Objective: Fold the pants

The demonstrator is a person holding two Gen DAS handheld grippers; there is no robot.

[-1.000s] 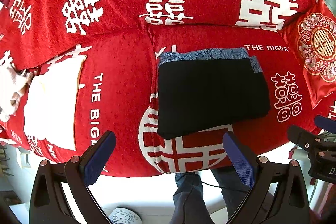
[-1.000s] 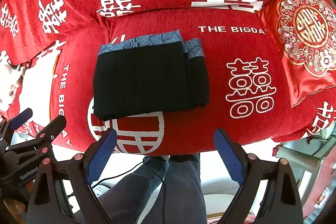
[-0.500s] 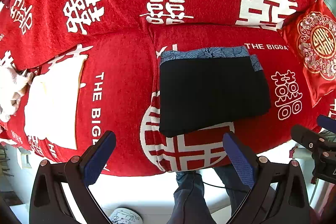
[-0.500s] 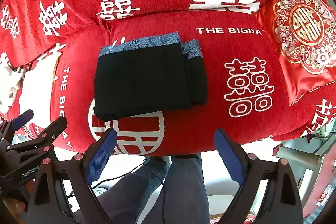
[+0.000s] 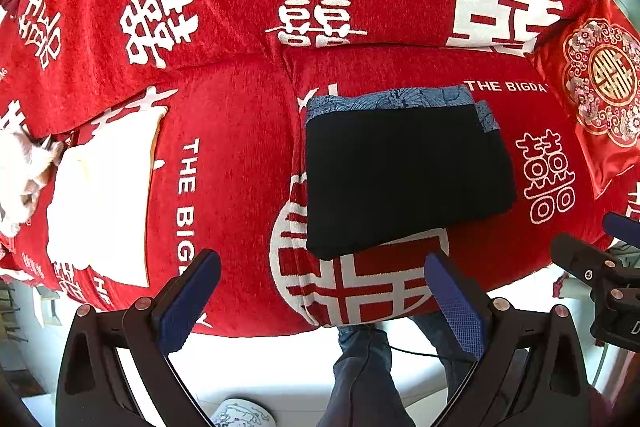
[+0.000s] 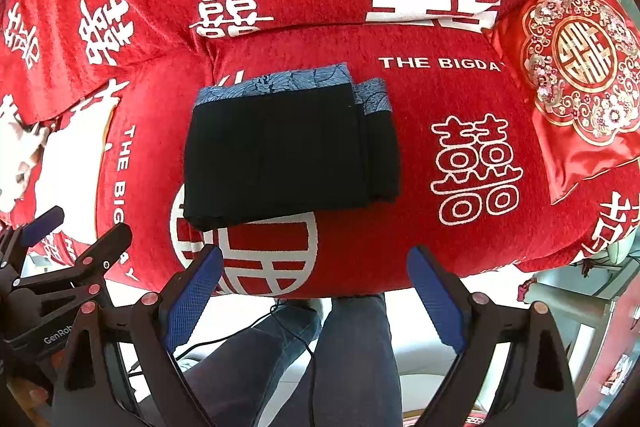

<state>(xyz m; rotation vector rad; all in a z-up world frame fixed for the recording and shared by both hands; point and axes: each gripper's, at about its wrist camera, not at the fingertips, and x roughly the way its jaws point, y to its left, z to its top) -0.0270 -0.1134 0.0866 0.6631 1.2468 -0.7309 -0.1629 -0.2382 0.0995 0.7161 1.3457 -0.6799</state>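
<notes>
1. Barely anything has moved over the last second: the pants sit in the same folded rectangle on the sofa seat, and both views have only drifted a touch, as if the two grippers were being eased back from the cushion.

2. Pants are a neat black stack with a blue patterned waistband along the far edge, lying on the right-hand seat cushion, partly over a big white-and-red emblem. A second layer peeks out on its right side, slightly offset.

3. Left gripper has its blue-padded fingers spread wide with nothing between them, hovering off the front edge of the sofa. Right gripper is the same: fingers apart, empty, clear of the cloth.

4. My read: the folding looks done or very nearly so. If anything is left, it's squaring up that offset right edge, which would need a light pinch at the corner without dragging the top layer.

5. Around it: white cloth on the left cushion, well apart from the pants, and an embroidered red pillow on the right. Nothing blocks access. The person's legs in dark jeans show below the sofa edge.
</notes>
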